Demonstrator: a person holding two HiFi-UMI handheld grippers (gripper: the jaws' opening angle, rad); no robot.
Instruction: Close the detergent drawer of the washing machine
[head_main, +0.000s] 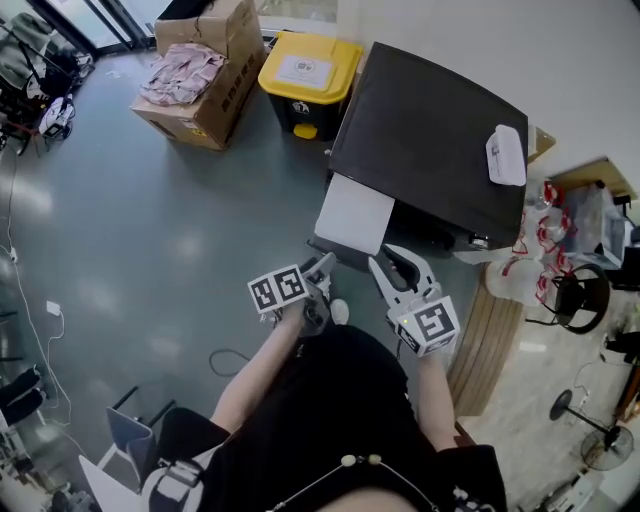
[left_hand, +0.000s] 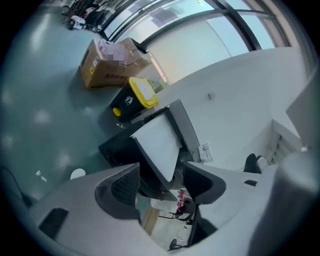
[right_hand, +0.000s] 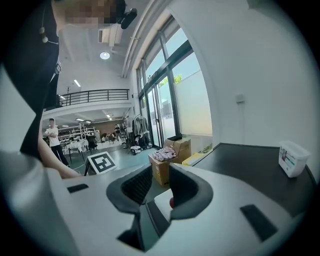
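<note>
The washing machine (head_main: 430, 140) has a dark top, and its white detergent drawer (head_main: 355, 213) stands pulled out from the front toward me. My left gripper (head_main: 322, 266) hovers just below the drawer's near left corner, apart from it. In the left gripper view the left gripper (left_hand: 161, 182) is open with nothing between its jaws, and the drawer (left_hand: 157, 142) lies beyond them. My right gripper (head_main: 388, 258) hangs at the drawer's near right corner. In its own view the right gripper (right_hand: 160, 182) has a narrow empty gap between its pads.
A white tub (head_main: 506, 155) rests on the machine's top. A yellow-lidded bin (head_main: 308, 72) and a cardboard box of clothes (head_main: 195, 75) stand on the grey floor behind the machine. A wooden board (head_main: 490, 340) and bagged bottles (head_main: 545, 230) are at the right.
</note>
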